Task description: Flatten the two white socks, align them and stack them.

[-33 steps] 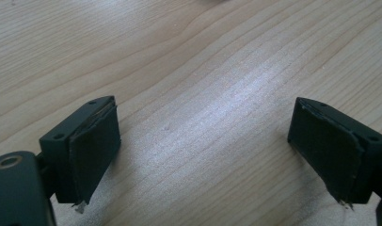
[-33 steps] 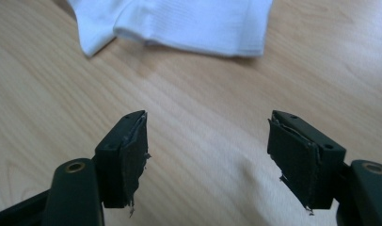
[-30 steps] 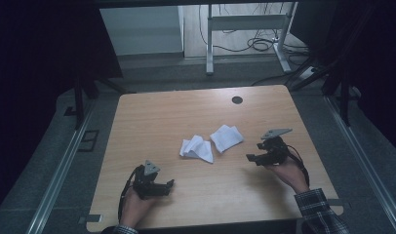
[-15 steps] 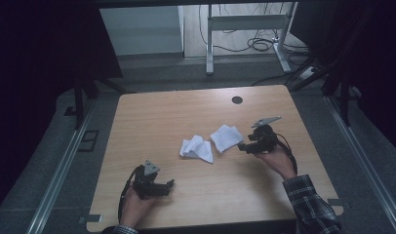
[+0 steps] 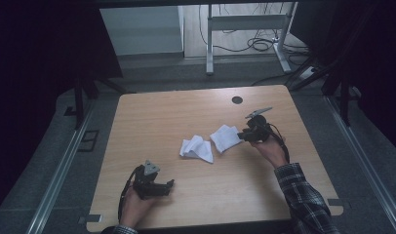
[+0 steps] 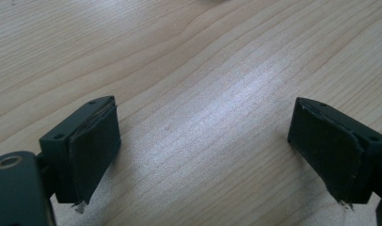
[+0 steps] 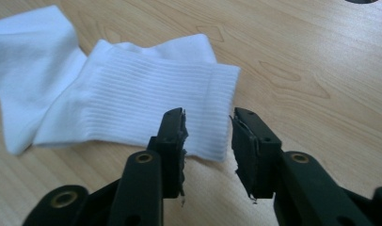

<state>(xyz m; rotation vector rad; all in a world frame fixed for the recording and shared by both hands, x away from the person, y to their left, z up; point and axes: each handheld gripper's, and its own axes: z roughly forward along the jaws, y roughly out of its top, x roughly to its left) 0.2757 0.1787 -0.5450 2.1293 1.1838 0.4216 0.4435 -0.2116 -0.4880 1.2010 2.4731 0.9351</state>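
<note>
Two white socks lie crumpled mid-table: a ribbed one to the right and another just left of it. My right gripper is at the ribbed sock's right edge. In the right gripper view its jaws stand a narrow gap apart, low over the ribbed cuff, whose corner shows between them; the other sock lies beyond. My left gripper rests near the table's front left, away from both socks. Its jaws are spread wide over bare wood.
The light wooden table has a round black cable hole at the back right. Beyond the far edge are a desk frame's legs and floor cables. Dark curtains flank both sides.
My right gripper has moved left and forward, from the table's right side up to the ribbed sock's edge. The left gripper has stayed put.
</note>
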